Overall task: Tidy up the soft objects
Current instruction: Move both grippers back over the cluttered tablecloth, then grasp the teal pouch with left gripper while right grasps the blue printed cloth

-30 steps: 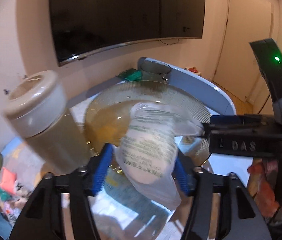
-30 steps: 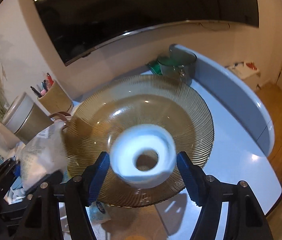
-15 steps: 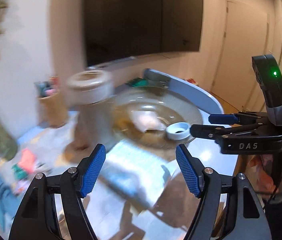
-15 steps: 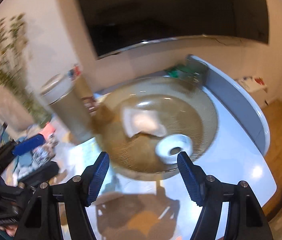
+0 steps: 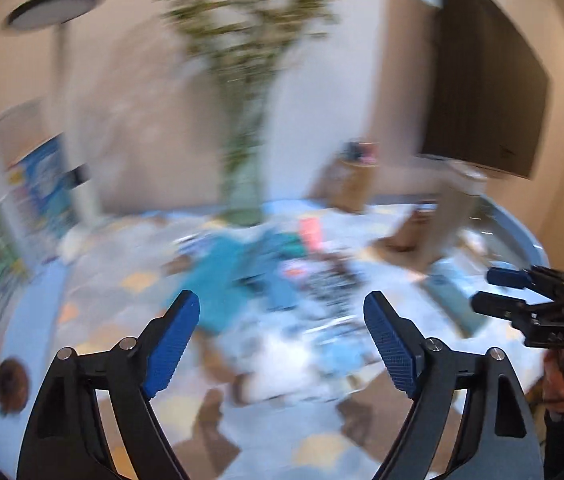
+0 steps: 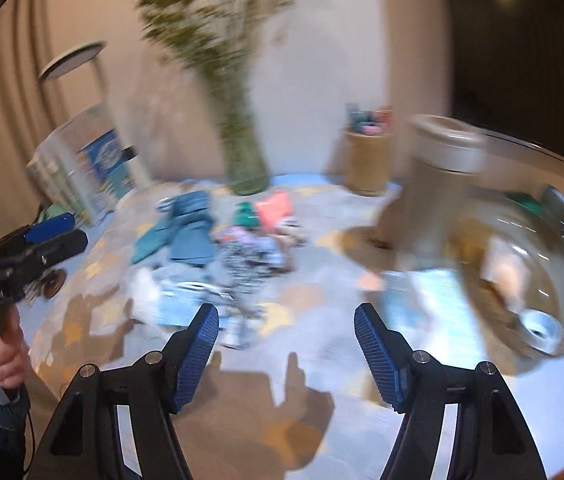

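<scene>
Both views are motion-blurred. A pile of soft cloth items (image 6: 209, 244) in teal, blue, pink and striped prints lies on the table ahead of both grippers; it also shows in the left wrist view (image 5: 265, 276). My left gripper (image 5: 282, 340) is open and empty above the pile's near side. My right gripper (image 6: 286, 348) is open and empty above bare table. At the right, the ribbed amber glass bowl (image 6: 562, 248) holds a white plastic-wrapped bundle (image 6: 506, 268) and a white ring-shaped roll (image 6: 542, 328).
A tall canister with a beige lid (image 6: 438, 184) stands left of the bowl. A pen cup (image 6: 368, 164) and a green vase with branches (image 6: 243, 160) stand at the back. A clear container (image 6: 81, 168) is at the left. A dark screen hangs on the wall.
Both grippers let go of the bundle and the roll in the bowl, opened, and swung left toward the cloth pile. The views are now blurred by that motion.
</scene>
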Demonstrator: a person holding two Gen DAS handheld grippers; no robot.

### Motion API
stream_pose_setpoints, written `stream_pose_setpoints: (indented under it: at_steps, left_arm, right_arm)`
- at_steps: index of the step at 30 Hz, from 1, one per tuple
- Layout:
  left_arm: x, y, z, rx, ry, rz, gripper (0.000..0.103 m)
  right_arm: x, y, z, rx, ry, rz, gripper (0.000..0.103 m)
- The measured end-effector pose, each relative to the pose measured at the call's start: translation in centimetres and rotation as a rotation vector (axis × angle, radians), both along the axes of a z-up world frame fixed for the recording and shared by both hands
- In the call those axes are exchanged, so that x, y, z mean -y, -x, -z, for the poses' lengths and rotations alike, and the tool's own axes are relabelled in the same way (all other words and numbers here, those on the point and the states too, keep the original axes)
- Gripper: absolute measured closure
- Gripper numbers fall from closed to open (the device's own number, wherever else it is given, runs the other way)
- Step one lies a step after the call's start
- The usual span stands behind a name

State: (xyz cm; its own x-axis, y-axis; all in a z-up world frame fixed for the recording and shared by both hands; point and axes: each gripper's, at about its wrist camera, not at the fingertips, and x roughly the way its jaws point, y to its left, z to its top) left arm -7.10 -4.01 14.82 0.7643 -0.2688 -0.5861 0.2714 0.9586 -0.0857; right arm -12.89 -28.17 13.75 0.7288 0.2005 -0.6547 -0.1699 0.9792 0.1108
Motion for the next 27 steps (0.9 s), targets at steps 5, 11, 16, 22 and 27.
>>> stream_pose_setpoints:
  at_steps: [5, 11, 16, 22, 27]
  left_arm:
    - [-5.2, -1.8, 6.2, -0.105, -0.017, -0.157, 0.02]
    - [-7.9, -4.0, 12.5, -0.219, -0.007, -0.226, 0.02]
    - [-8.4, -5.1, 14.5, -0.285, 0.009, -0.228, 0.02]
    - [-8.7, -4.8, 14.1, -0.302, 0.057, -0.193, 0.02]
    - [-8.1, -5.2, 9.4, -0.224, 0.079, -0.085, 0.02]
  right_arm:
    - [-4.2, -3.9, 5.1, -0.01, -0.012, -0.045, 0.034]
    - [-4.3, -6.1, 9.5, -0.011, -0.044, -0.005, 0.034]
    - [-3.3, -6.9, 10.4, -0.043, -0.076, 0.013, 0.034]
    - [-2.2, -7.4, 10.8, -0.07, -0.122, 0.04, 0.034]
    - [-4.2, -7.9, 8.4, -0.135, -0.162, -0.072, 0.034]
